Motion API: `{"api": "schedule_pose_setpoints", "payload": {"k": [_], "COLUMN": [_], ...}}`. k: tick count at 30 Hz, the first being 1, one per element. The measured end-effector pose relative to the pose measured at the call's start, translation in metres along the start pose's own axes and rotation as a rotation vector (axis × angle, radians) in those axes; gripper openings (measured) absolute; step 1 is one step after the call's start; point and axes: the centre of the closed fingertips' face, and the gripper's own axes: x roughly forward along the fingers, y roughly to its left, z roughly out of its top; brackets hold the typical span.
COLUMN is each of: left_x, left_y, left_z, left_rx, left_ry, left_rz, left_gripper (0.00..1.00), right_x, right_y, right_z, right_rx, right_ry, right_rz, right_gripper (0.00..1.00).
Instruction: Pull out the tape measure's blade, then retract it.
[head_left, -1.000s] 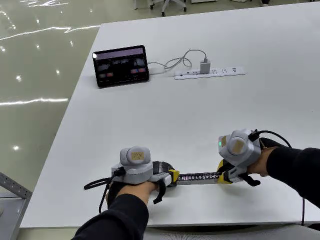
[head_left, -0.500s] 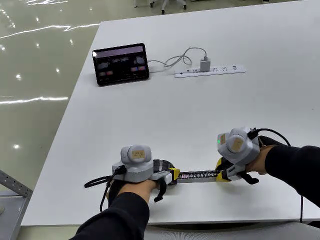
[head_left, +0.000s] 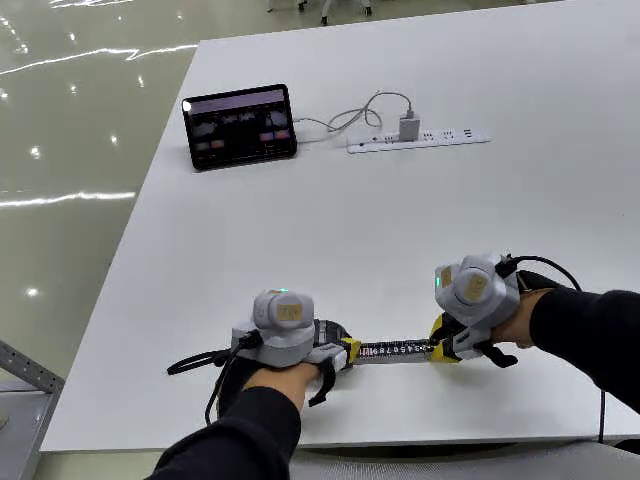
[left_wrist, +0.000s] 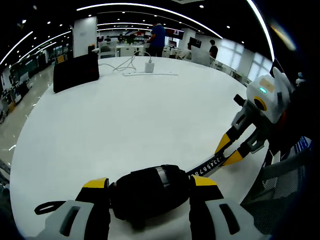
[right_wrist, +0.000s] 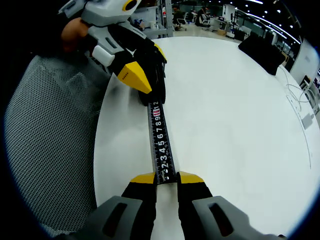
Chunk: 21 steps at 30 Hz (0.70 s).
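Noted black rounded tape measure case (left_wrist: 150, 195) clamped between jaws of left tool (left_wrist: 149, 182), down at white surface (head_left: 400, 220) near its front edge. Noted short numbered blade (right_wrist: 161, 142) drawn out, tip pinched in closed right tool (right_wrist: 167, 178). Judged risk: thin pinch could slip and let blade snap back uncontrolled; off-line pull could kink it or twist case. Lay flat, numbers up, long axis straight from left tool to right, free end pointing right.

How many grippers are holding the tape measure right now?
2. The left gripper clamps the tape measure case; the right gripper pinches the blade near its tip.
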Motion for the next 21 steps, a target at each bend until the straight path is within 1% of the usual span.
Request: {"api": "schedule_pose_setpoints", "payload": {"k": [1, 5, 8, 10, 11, 14, 17, 21], "left_x": [0.0002, -0.0006, -0.0002, -0.0011, -0.0008, -0.0004, -0.0008, -0.0013], "left_y": [0.0018, 0.0024, 0.0032, 0.0041, 0.0045, 0.004, 0.0026, 0.0025], "left_z": [0.0005, -0.0002, 0.001, 0.0012, 0.0008, 0.0003, 0.0002, 0.0002], "left_rx": [-0.008, -0.011, -0.012, -0.026, -0.027, -0.03, -0.03, -0.028], "left_ry": [0.0, -0.001, 0.001, 0.002, 0.009, 0.012, 0.012, 0.012], "left_rz": [0.004, -0.001, -0.014, -0.026, -0.034, -0.044, -0.044, -0.058], "left_gripper": [0.59, 0.58, 0.58, 0.58, 0.58, 0.57, 0.57, 0.57], "right_x": [0.0, 0.0002, 0.0004, 0.0004, 0.0004, 0.0004, 0.0003, 0.0004], "right_y": [-0.0003, -0.0004, -0.0007, -0.0008, -0.0014, -0.0006, -0.0014, 0.0014], "right_z": [0.0, 0.0001, -0.0002, -0.0002, 0.0, 0.0002, 0.0, 0.0007], "right_rx": [-0.001, 0.0, -0.001, 0.0, -0.004, -0.002, 0.003, 0.004], "right_ry": [0.0, 0.0, 0.001, 0.001, 0.001, -0.001, 0.0, 0.001], "right_rz": [-0.002, -0.002, -0.002, -0.001, -0.004, -0.001, 0.001, 0.008], "right_gripper": [0.11, 0.11, 0.11, 0.11, 0.11, 0.11, 0.11, 0.11]}}
